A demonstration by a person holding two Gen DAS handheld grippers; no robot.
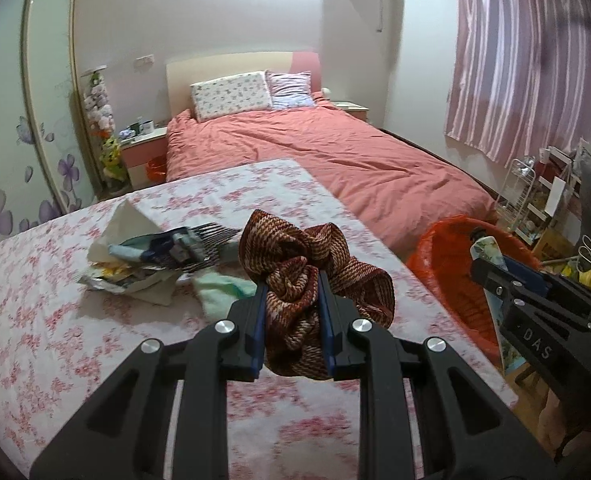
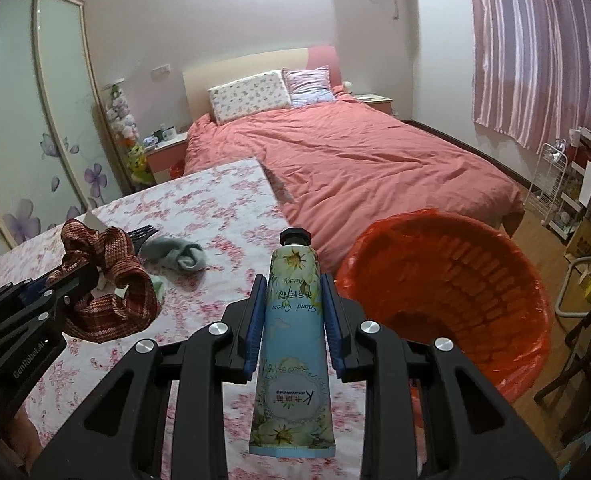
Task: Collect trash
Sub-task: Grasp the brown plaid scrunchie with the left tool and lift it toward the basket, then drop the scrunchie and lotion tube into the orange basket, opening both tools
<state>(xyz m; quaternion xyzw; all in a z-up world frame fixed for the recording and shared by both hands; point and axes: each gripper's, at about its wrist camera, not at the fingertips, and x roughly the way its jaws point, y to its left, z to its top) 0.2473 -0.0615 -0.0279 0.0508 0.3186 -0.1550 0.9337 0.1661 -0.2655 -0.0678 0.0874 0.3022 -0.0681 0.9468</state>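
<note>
My left gripper [image 1: 291,280] is shut on a brown knitted scrunchie [image 1: 311,256] and holds it above the floral table [image 1: 55,320]; it also shows in the right wrist view [image 2: 107,292]. My right gripper [image 2: 294,284] is shut on a hand cream tube [image 2: 293,320], cap forward, just left of the orange-lined trash bin [image 2: 455,280]. The bin also shows in the left wrist view [image 1: 455,272]. A pile of wrappers and paper [image 1: 135,256] lies on the table, with a black comb [image 1: 211,240] and a mint-grey sock [image 2: 179,254] beside it.
A bed with a pink cover [image 1: 335,152] stands beyond the table. A white wire rack [image 2: 551,184] and cluttered shelves stand at the right wall. A nightstand [image 1: 143,148] with mugs sits left of the bed, beside sliding wardrobe doors [image 1: 23,120].
</note>
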